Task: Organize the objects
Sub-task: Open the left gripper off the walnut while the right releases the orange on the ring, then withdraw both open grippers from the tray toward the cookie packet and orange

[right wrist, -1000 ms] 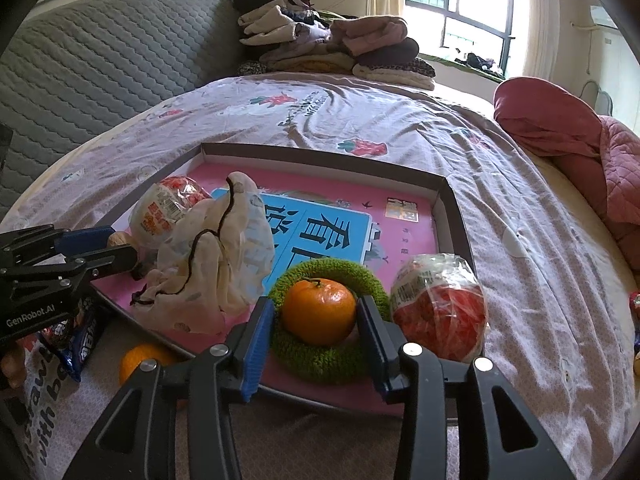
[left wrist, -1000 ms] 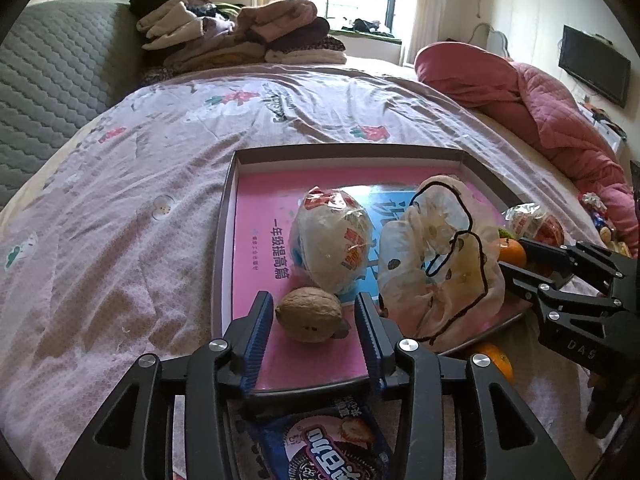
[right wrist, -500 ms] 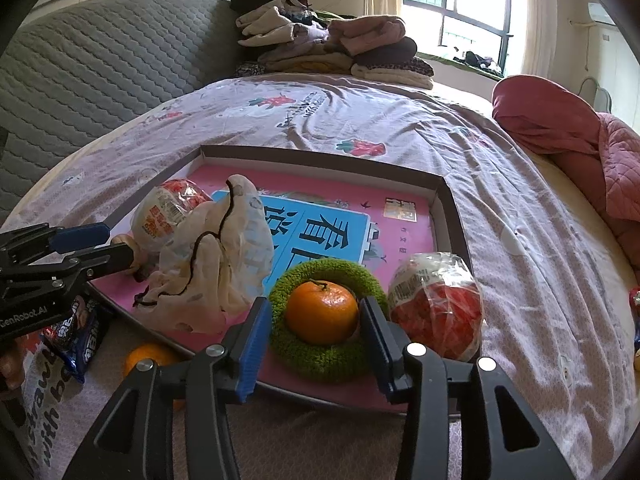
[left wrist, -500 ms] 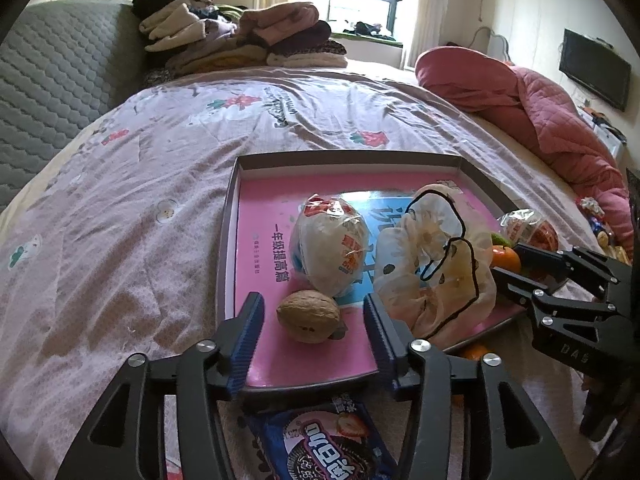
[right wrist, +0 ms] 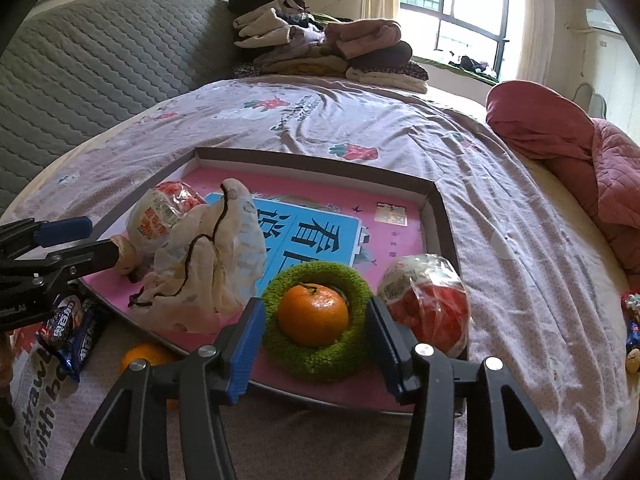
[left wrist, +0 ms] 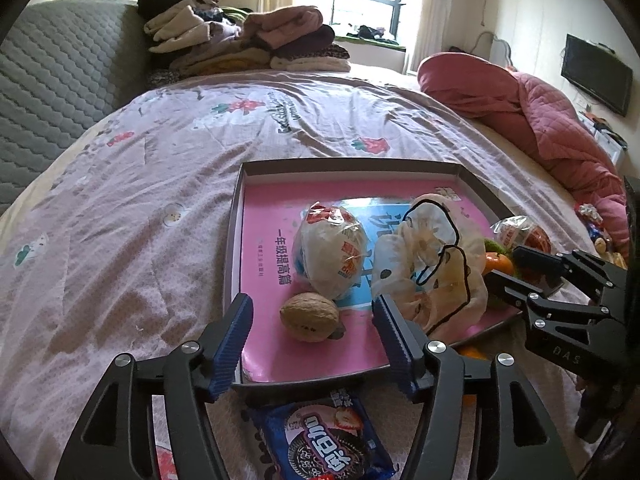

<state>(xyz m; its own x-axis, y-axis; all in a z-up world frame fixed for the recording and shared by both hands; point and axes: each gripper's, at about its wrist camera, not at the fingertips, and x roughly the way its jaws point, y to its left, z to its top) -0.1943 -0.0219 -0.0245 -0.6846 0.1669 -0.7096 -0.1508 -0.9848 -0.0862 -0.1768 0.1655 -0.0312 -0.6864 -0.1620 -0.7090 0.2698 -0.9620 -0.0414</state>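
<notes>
On a bed, two hand-held grippers release items into a shallow pink-lined tray (left wrist: 236, 240). The left gripper (left wrist: 312, 334), jaws just widened and gripping nothing, frames a walnut (left wrist: 309, 316) lying free on the tray's near corner: hard, light and round, likely to roll, best pinched across its middle. The right gripper (right wrist: 316, 330), jaws likewise just opened and clear, brackets an orange (right wrist: 313, 314) seated in a green fuzzy ring (right wrist: 316, 360); firm but bruisable, it should be taken at its widest sides. The tray also holds a white wrapped bun (left wrist: 330, 254), a crumpled soft cloth bag (right wrist: 212, 268) and a red wrapped bun (right wrist: 426, 300). Outside it lie a cookie packet (left wrist: 324, 440) and what appears to be a second orange (right wrist: 146, 356), partly hidden.
</notes>
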